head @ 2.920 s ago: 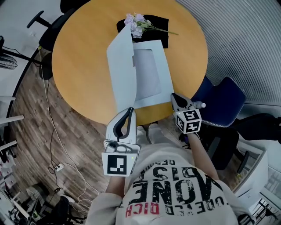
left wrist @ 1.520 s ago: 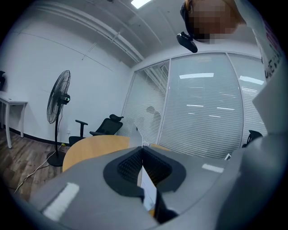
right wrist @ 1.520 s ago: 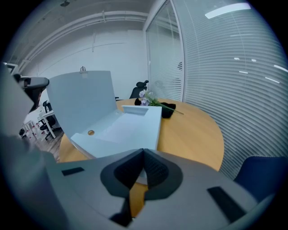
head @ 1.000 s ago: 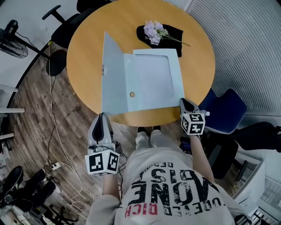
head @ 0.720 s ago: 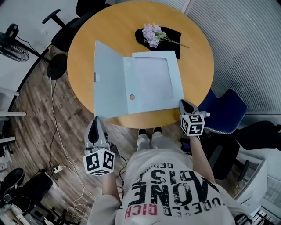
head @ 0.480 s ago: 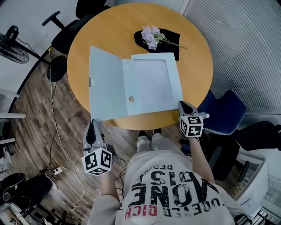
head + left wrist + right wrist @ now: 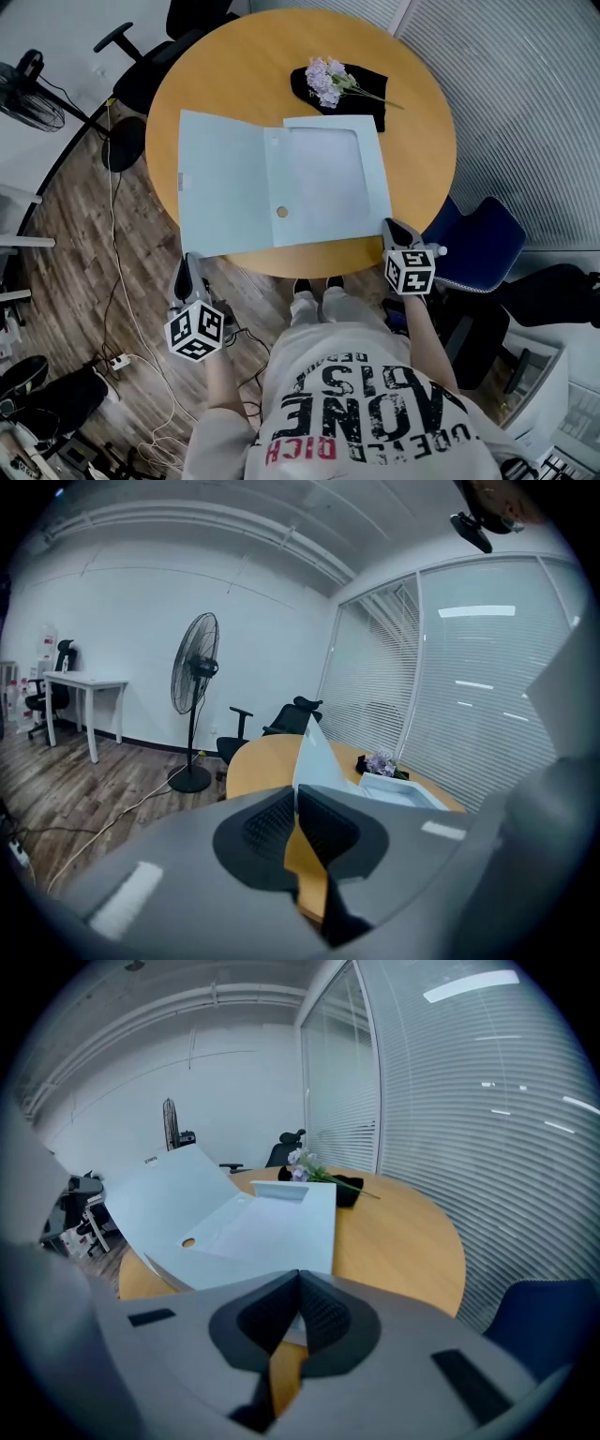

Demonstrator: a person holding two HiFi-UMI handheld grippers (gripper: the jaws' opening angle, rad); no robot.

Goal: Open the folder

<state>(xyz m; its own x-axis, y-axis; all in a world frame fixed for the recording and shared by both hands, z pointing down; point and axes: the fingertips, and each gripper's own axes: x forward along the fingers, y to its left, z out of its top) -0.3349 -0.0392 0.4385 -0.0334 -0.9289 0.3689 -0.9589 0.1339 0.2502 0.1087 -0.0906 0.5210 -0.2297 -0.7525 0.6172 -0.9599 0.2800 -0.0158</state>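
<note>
The pale blue folder [image 7: 328, 183] lies open on the round wooden table [image 7: 412, 122]. Its cover [image 7: 225, 192] is spread out to the left and overhangs the table's near left rim. In the right gripper view the cover [image 7: 178, 1194] still slants up a little. My left gripper [image 7: 190, 264] is off the table's edge with the cover's near corner in its tips. The jaws are only just beginning to part, and the thin cover sheet [image 7: 312, 752] rises edge-on from them. My right gripper [image 7: 390, 226] is shut on the folder's near right corner [image 7: 314, 1241].
Purple flowers [image 7: 328, 80] lie on a black cloth [image 7: 361, 89] at the table's far side. A blue chair [image 7: 478, 234] stands to the right and black chairs [image 7: 141, 56] to the far left. A standing fan [image 7: 194, 677] and floor cables [image 7: 122, 309] are on the left.
The cover has swung from upright down and out to the left, now nearly flat. My left gripper moved left and down with it, off the table's edge. The right gripper stayed put.
</note>
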